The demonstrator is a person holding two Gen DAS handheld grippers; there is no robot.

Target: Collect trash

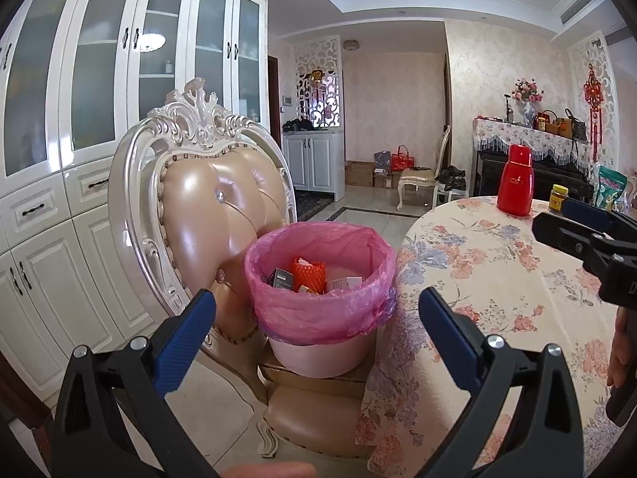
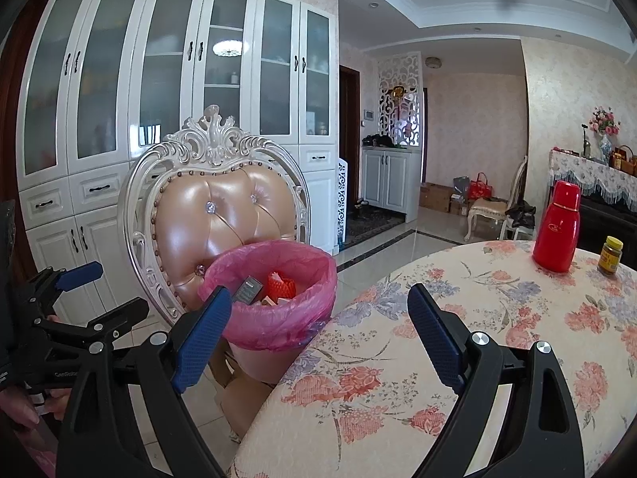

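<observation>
Trash [image 1: 306, 275] sits down inside the bin: an orange foam net, a dark little box and some pale cartons, all heaped together in the pink bag [image 1: 318, 310] that lines the pale bin [image 1: 318, 358]. That bin stands on the seat of the ornate chair [image 1: 207, 199], its padded tan back rising just behind it, and right beside the edge of the table [image 1: 497, 279] with the floral cloth.

Left hand-held gripper [image 1: 316, 318] hangs in front of the bin, blue-padded fingers [image 1: 187, 342] spread wide, nothing between them; the bin's rim shows through the gap. Over at the right edge of the same view, the other tool pokes in above the table.

Right hand-held gripper [image 2: 318, 330] is also spread wide and carrying nothing, one finger in front of the bag's rim [image 2: 278, 330], the other over the tablecloth [image 2: 398, 378]. From this side the orange net [image 2: 280, 285] and the dark box [image 2: 247, 290] show clearly inside the liner. The left tool [image 2: 79, 298] appears at the left edge, a hand gripping it below.

Farther back on the table stand a red flask [image 2: 555, 239] and, near it, a small yellow-lidded jar [image 2: 611, 255], well apart from both grippers. White glass-door cabinets [image 2: 179, 99] fill the wall behind the chair.
</observation>
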